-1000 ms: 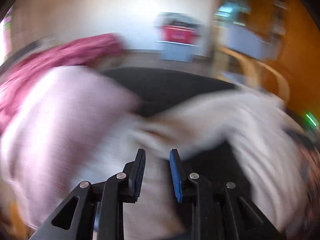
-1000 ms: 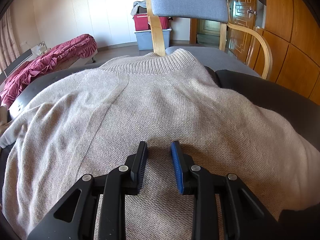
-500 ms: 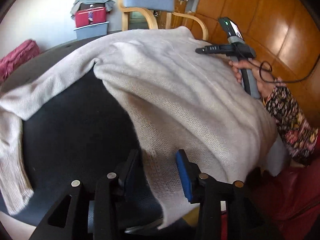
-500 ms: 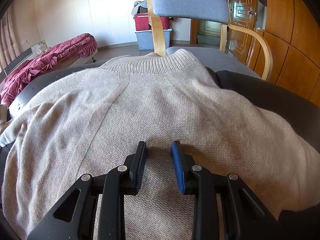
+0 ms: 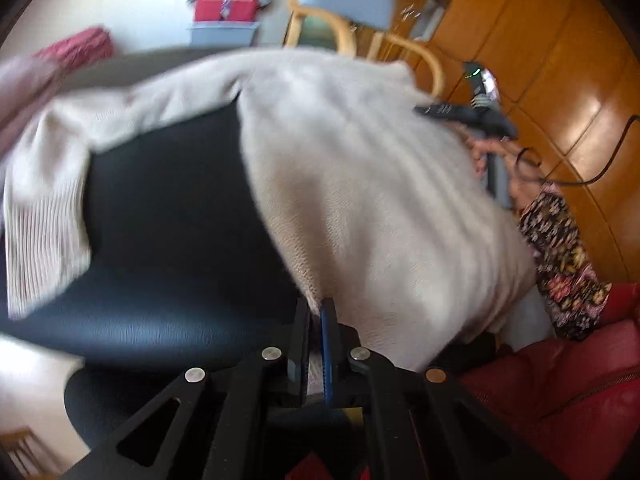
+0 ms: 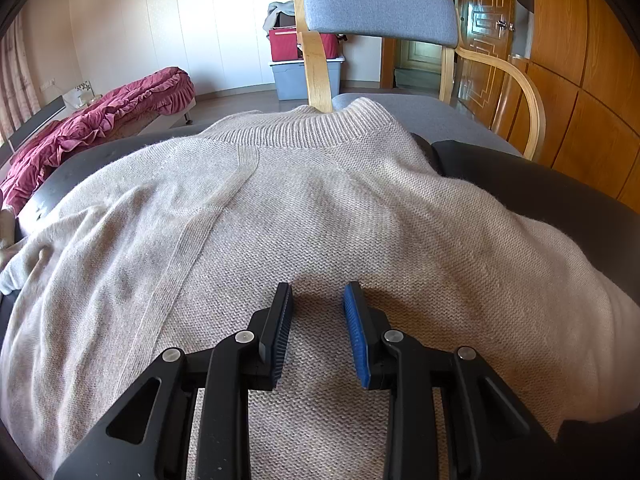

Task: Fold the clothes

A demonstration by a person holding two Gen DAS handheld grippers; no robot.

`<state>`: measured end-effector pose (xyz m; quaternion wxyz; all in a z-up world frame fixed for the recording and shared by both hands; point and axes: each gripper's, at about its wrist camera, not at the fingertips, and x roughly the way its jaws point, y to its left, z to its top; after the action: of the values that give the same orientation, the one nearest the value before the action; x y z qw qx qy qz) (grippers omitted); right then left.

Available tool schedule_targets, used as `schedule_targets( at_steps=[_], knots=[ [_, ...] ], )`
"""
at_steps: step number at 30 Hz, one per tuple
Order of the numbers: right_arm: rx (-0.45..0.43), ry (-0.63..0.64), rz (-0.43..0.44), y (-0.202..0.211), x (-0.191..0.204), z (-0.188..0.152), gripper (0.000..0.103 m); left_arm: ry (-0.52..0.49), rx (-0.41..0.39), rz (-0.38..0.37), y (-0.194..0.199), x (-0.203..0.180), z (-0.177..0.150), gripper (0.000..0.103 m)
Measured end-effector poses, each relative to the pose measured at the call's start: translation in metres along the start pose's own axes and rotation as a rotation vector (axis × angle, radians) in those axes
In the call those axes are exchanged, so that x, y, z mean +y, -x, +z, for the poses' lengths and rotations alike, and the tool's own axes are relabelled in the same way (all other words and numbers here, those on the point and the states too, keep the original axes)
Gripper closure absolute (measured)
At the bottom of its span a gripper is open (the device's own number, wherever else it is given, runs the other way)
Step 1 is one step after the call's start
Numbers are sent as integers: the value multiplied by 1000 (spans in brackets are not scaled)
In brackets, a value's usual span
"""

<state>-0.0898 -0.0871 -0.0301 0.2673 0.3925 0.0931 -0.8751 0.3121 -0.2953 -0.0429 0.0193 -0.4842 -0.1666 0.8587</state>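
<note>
Room: white walls, wooden cupboards on my right.
Table: my dark round table, mostly covered.
Sweater: the beige sweater lies spread flat on it, collar toward the chair, one sleeve trailing off left.
Chair: a grey chair stands just past the collar.
Bed: red bedding, far left.
Boxes: a red box stacked on a grey bin by the wall.
Left claw: pinched together on the sweater's near edge.
Right claw: fingers apart, resting on the knit, gripping nothing.
</note>
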Motion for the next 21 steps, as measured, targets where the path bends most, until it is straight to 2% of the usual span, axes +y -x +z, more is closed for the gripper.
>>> schedule_targets(
  at_steps=[3,5,6,9,11,12,13,15,17,21],
  knots=[
    [0,2,-1,0,0,0,73,7,96,-21,-19,1,-18,100],
    [1,4,-3,0,0,1,73,-58,156,-4,-28,-6,-26,99],
    [1,5,-2,-1,0,1,72,-93,158,7,-25,-9,-25,99],
    [2,10,0,-1,0,2,70,-174,91,22,-2,-14,-9,96],
    [2,12,1,-1,0,2,69,-191,-12,20,23,-16,14,93],
    [4,15,11,-1,0,3,67,-186,-66,22,33,-16,28,86],
    [5,17,23,-1,0,4,63,-182,-116,27,41,-17,42,85],
    [-14,2,87,9,-7,5,62,-187,-174,44,47,-19,72,85],
    [-35,-13,147,19,-14,5,62,-202,-179,63,42,-22,101,85],
    [-65,-25,46,38,-44,4,62,-218,-150,78,1,-30,154,84]
  ],
)
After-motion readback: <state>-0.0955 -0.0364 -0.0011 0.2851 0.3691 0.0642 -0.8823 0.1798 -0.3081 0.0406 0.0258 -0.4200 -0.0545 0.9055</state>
